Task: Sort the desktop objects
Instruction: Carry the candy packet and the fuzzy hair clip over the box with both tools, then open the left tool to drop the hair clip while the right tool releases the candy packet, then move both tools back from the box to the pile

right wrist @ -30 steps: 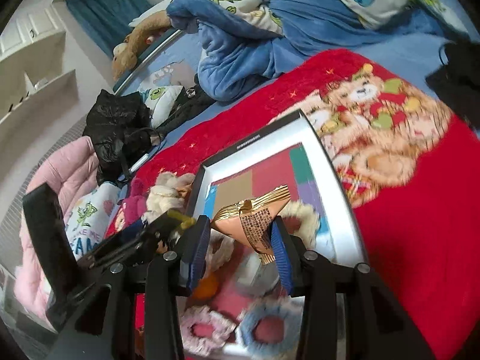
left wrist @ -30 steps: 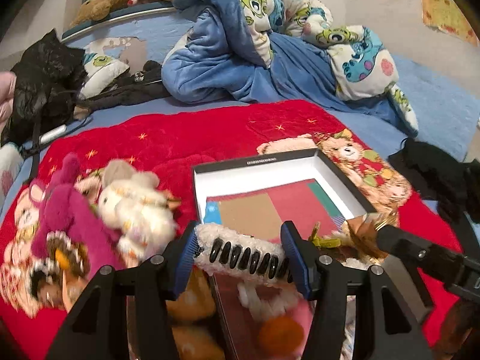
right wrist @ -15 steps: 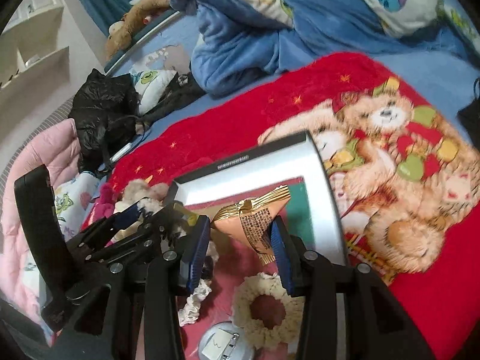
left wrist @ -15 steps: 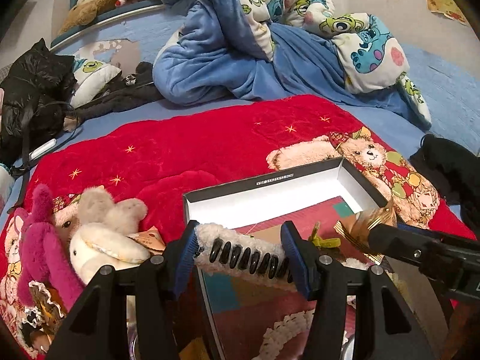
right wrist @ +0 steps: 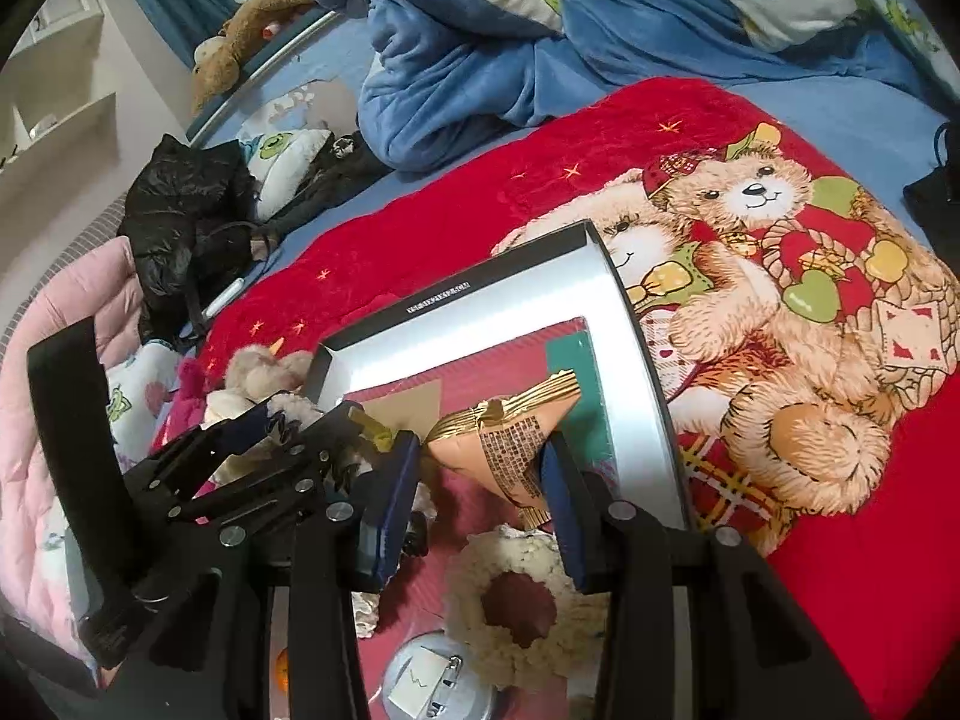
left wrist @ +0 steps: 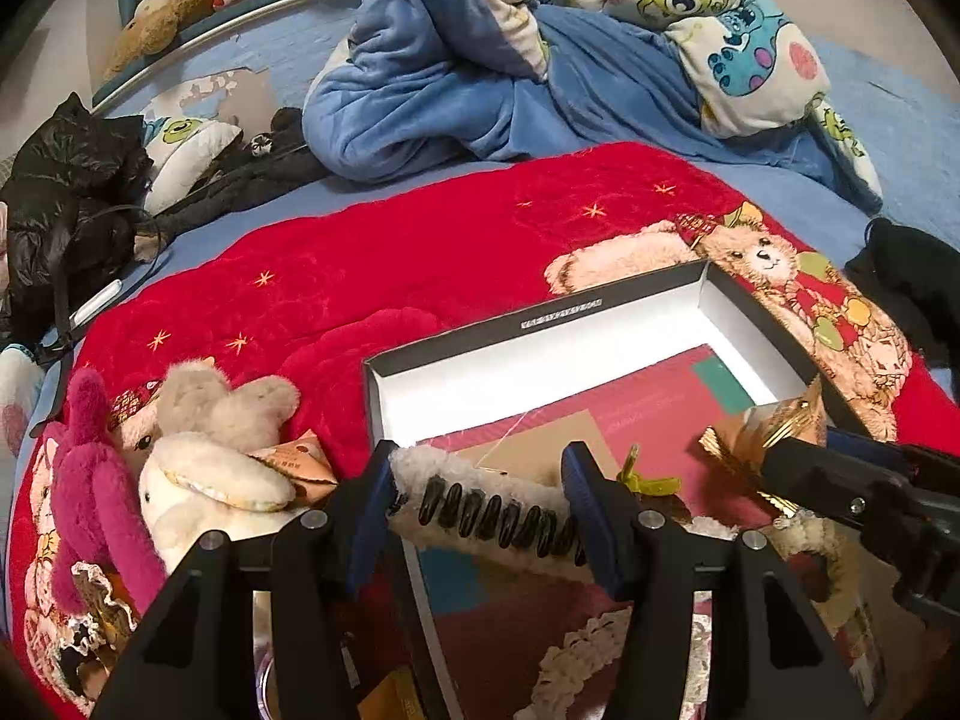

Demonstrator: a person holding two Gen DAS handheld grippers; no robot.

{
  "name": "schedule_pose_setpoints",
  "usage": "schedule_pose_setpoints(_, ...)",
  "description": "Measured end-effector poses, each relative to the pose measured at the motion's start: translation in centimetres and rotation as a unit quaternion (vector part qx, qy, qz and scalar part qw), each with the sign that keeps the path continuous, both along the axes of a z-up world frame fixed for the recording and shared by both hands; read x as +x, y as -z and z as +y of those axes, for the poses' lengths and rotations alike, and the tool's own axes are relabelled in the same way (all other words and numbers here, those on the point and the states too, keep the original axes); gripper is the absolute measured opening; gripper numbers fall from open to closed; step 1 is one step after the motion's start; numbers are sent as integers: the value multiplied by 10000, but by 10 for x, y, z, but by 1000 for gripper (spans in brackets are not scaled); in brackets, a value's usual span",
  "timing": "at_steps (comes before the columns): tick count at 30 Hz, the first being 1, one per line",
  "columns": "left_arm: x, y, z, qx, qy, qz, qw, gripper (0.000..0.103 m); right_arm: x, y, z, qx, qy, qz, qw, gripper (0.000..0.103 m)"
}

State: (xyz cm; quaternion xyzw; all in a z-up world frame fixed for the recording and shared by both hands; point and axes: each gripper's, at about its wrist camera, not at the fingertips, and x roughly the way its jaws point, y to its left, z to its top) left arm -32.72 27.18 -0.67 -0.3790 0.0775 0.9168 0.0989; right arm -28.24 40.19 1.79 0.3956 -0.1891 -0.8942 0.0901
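Observation:
A shallow box (left wrist: pixel 540 324) with a black rim and white inner walls lies on a red bear-print blanket (left wrist: pixel 420 252). My left gripper (left wrist: pixel 483 489) is shut on a fluffy cream hair claw (left wrist: pixel 444 471) with black teeth, held crosswise over the box's near left part. My right gripper (right wrist: pixel 480 462) is shut on a gold and orange snack packet (right wrist: pixel 510 450) over the inside of the box (right wrist: pixel 510 300). In the left wrist view the right gripper (left wrist: pixel 840 480) reaches in from the right with the packet (left wrist: pixel 774 426). The left gripper (right wrist: pixel 270 438) shows at the left of the right wrist view.
Cream and pink plush toys (left wrist: pixel 198 450) and a small orange packet (left wrist: pixel 294 462) lie left of the box. Inside it are a cream scrunchie (right wrist: pixel 516 600), a round silver badge (right wrist: pixel 432 684) and coloured cards. A blue duvet (left wrist: pixel 480 90) is heaped beyond, a black bag (left wrist: pixel 60 198) far left.
Both grippers moved forward and slightly down along the box, each keeping its object. The far end of the box and the bear print are now nearer.

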Motion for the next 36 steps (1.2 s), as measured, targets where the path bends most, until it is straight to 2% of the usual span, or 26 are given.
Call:
schedule_pose_setpoints(7, -2, 3, 0, -151, -119, -79, 9998, 57, -1, 1, -2, 193, 94, -81, 9997, 41)
schedule_pose_setpoints(9, -2, 4, -1, -170, -155, -96, 9997, 57, -1, 1, -2, 197, 88, -89, 9997, 44)
schedule_pose_setpoints(15, 0, 0, -8, -97, -343, -41, 9994, 59, 1, 0, -2, 140, 77, -30, 9999, 48)
schedule_pose_setpoints(16, -1, 0, -9, -68, -361, -67, 9993, 71, 2, 0, -2, 109, 69, -14, 9999, 50)
schedule_pose_setpoints(17, 0, -2, -11, -58, -383, -63, 9992, 86, 1, -1, -2, 83, 71, -10, 9999, 56)
schedule_pose_setpoints(18, 0, -3, -12, -47, -399, -31, 9992, 92, 2, -1, -3, 65, 77, 5, 9999, 66)
schedule_pose_setpoints(19, 2, -5, -13, -33, -420, 27, 9991, 98, 2, -2, -4, 55, 72, 36, 10000, 69)
schedule_pose_setpoints(22, 5, -9, -15, -93, -494, 153, 9986, 103, 5, -6, -9, 47, 44, 162, 9998, 73)
schedule_pose_setpoints(25, 4, -8, -20, -48, -552, 53, 9985, 103, 8, -9, -7, 16, 147, 232, 9996, 82)
schedule_pose_setpoints(26, 4, -8, -20, -63, -567, 41, 9984, 103, 9, -9, -6, -55, 154, 270, 9995, 90)
schedule_pose_setpoints(27, 5, -9, -20, -72, -568, 48, 9983, 103, 10, -10, -4, -189, 138, 346, 9991, 103)
schedule_pose_setpoints(29, 8, -12, -20, -40, -522, 109, 9986, 103, 13, -14, -1, -321, 166, 503, 9981, 103)
schedule_pose_setpoints(36, 16, -21, -16, -185, -413, 285, 9986, 103, 20, -29, -11, -112, 42, 773, 9969, 103)
